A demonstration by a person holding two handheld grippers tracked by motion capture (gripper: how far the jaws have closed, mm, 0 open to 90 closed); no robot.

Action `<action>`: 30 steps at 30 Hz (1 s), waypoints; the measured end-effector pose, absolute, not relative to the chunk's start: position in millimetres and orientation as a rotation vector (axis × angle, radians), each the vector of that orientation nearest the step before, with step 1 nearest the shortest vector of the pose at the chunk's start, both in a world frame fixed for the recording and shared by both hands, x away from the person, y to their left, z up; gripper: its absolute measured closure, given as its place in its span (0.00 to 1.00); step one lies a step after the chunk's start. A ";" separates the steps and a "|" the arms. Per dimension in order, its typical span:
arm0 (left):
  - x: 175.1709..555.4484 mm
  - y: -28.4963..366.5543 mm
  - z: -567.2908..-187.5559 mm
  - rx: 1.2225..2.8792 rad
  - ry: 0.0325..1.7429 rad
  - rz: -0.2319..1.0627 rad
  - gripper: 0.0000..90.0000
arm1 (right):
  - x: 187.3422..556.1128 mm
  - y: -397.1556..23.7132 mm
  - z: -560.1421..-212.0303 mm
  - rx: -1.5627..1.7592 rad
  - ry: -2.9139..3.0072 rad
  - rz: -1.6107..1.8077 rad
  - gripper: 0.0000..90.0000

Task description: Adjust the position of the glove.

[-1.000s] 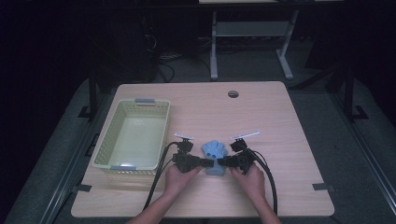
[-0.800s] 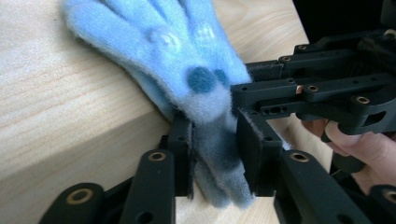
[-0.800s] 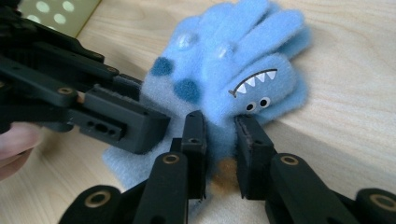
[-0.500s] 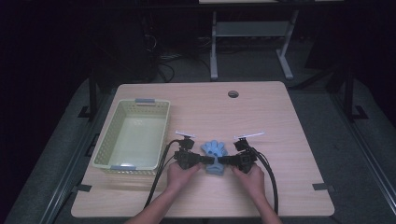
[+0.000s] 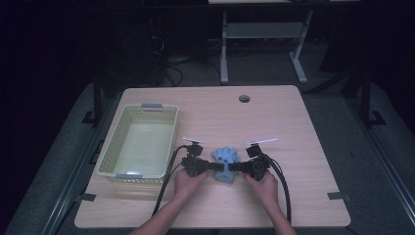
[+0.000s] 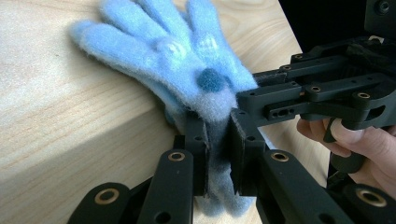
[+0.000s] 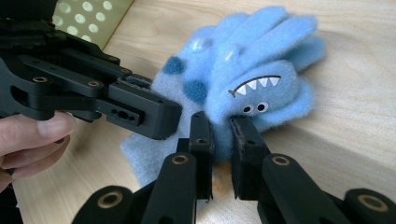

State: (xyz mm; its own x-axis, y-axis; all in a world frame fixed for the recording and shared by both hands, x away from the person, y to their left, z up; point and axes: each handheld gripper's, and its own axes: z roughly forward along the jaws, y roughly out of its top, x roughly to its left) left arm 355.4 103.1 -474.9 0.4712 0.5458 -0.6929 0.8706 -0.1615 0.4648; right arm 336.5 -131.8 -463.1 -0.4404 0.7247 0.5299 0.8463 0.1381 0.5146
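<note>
No writing, label, brand or number can be read on anything here; nothing bears legible signs.

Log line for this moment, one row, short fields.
left gripper: shut on glove | right gripper: shut on glove | glove: on table | basket: left of glove

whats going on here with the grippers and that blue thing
A person holds a black two-jaw gripper in each hand. The left gripper and the right gripper are both clamped on a fuzzy light-blue monster-face glove, pinching it from opposite sides on the wooden table. A pale green plastic basket sits beside it, with nothing visible inside.
</note>
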 end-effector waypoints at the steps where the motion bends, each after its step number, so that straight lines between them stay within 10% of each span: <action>1: 355.3 103.5 -474.3 1.840 1.187 -0.462 0.88 | 336.5 -132.2 -462.6 -1.564 -2.252 -1.192 0.90; 30: 353.6 118.0 -426.2 1.791 1.087 -0.390 0.88 | 338.9 -123.8 -408.6 -1.498 -2.297 -1.314 0.90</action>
State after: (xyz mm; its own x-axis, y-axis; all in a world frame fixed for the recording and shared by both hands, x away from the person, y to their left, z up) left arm 353.6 118.0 -426.2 0.5503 0.5014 -0.6676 0.8115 -0.1328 0.5691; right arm 338.9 -123.8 -408.6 -0.5108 0.6989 0.5007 0.7859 0.1436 0.6014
